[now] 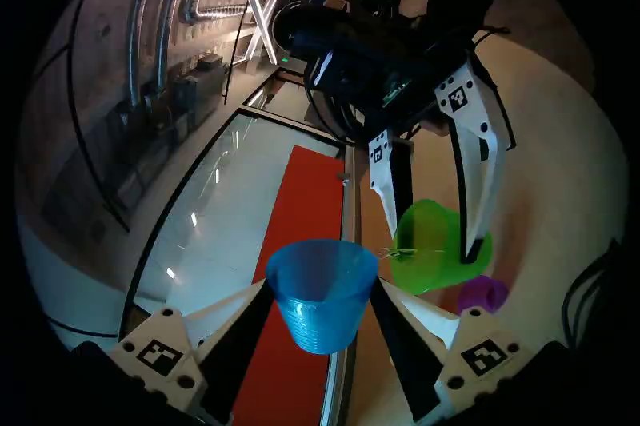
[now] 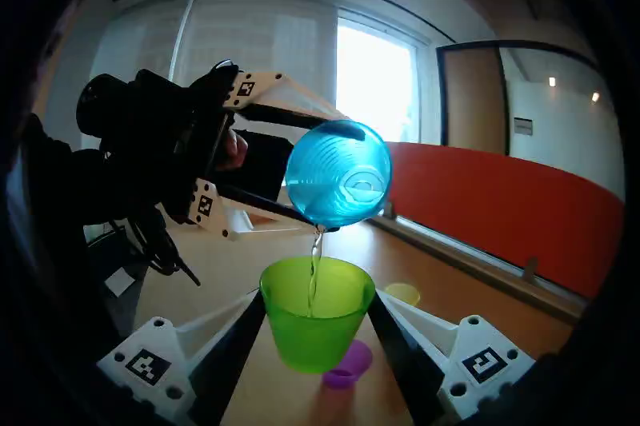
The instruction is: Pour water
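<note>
L tool point(image 1: 322, 288) clamps ribbed translucent blue cup point(image 1: 322, 310), tipped; thin water stream point(image 2: 315, 262) into smooth green cup point(image 2: 316, 338), clamped by R tool point(image 2: 317, 304).

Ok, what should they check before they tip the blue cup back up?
1. Left tool pinching blue cup on both sides: ok.
2. Right tool pinching green cup on both sides: ok.
3. Stream landing inside green cup: ok.
4. Green cup full enough: cannot tell.
5. Blue cup emptied: cannot tell.
6. Purple cup out of the stream: ok.
</note>
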